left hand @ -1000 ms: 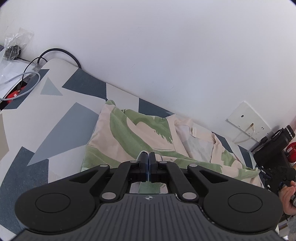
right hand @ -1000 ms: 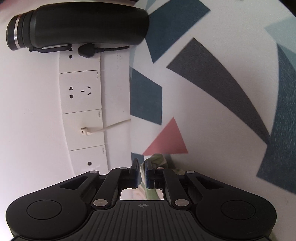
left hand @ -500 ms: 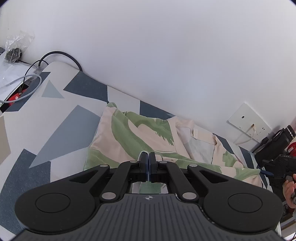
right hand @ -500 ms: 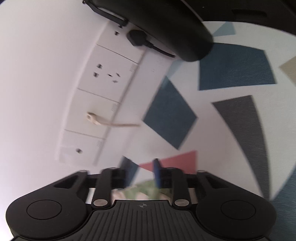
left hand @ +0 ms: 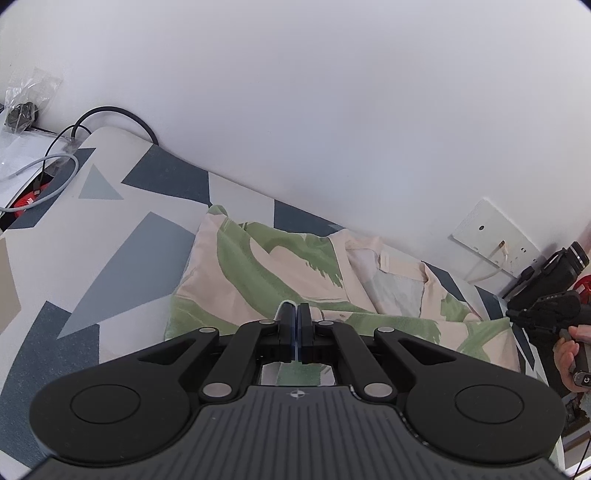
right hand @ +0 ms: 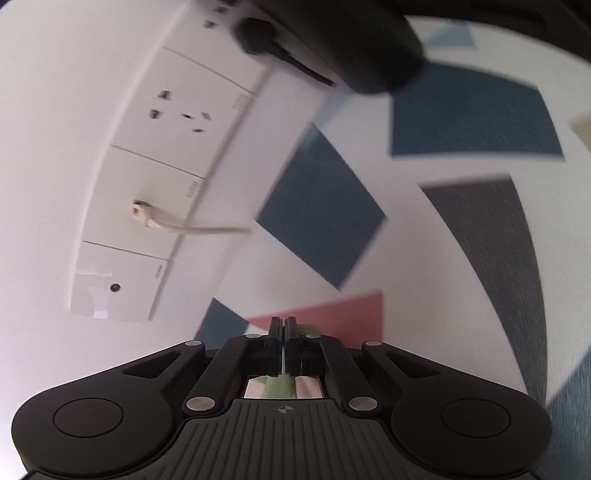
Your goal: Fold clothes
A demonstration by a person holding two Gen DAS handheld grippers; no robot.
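Patterned tabletop (left hand: 122,266), white wall (left hand: 332,110), sockets (right hand: 162,173)

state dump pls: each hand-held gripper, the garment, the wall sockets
left hand-held gripper: shut on the shirt's near edge
right hand-held gripper: shut, a bit of green cloth at its tips
shirt: partly folded, lying on the patterned table
socket strip: one beige cable and one black plug in; middle socket free

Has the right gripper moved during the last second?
Yes. The right gripper has rolled and shifted: in its view the wall sockets, upright a second ago, now lean to the right, and the black bottle has slid toward the top edge.
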